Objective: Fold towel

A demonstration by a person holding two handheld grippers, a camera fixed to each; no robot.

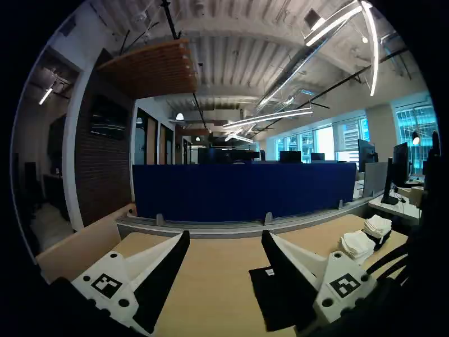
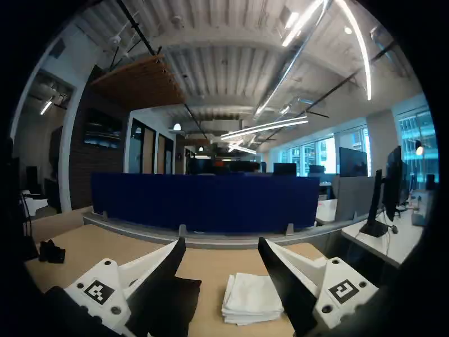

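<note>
Left tongs (image 1: 224, 232) and right tongs (image 2: 220, 239) released, empty, above the table (image 1: 219, 281). White towels (image 1: 359, 244) folded by right edge. Black towel (image 1: 264, 303) nearer front edge, seemingly not yet folded.

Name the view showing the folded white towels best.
The right gripper view: the stack of folded white towels lies close, layers visible. The left gripper view shows white stacks small at the far right.
</note>
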